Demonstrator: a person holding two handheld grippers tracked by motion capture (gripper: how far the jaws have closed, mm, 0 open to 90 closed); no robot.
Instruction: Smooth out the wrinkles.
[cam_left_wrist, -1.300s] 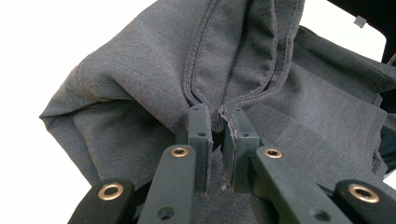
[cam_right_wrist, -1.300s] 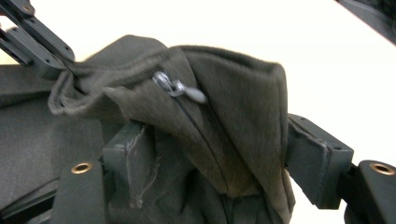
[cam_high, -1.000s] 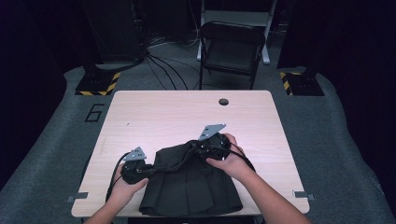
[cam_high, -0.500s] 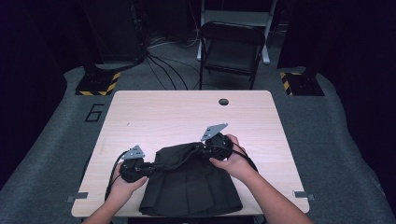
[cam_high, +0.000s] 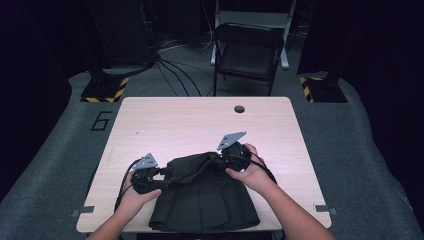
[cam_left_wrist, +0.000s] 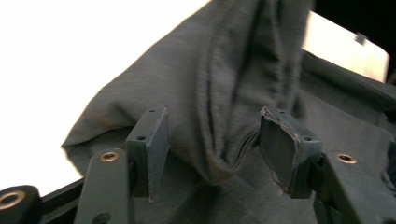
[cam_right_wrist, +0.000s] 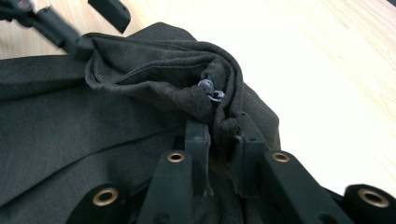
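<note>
1. Nearest us, the dark pleated skirt (cam_high: 202, 200) lies on the front half of the wooden table (cam_high: 200, 120), its hem at the near edge and its pleats already flat; that part of the folding looks done to us.
2. At the waistband, our left gripper (cam_high: 162, 176) has just been opening: in the left gripper view its jaws stand wide, with a bunched fold of the skirt (cam_left_wrist: 224, 107) between them but neither pad pressing on it, so we judge this corner released.
3. Our right gripper (cam_high: 223, 161) is clamped on the other waistband corner; in the right gripper view the jaws pinch gathered cloth just below the zipper pull (cam_right_wrist: 210, 88).
4. The waistband between the grippers is rumpled and rolled, so smoothing or folding the top edge is left.
5. Farther off, the table's far half is bare, and a folding chair (cam_high: 247, 55) stands beyond it.
</note>
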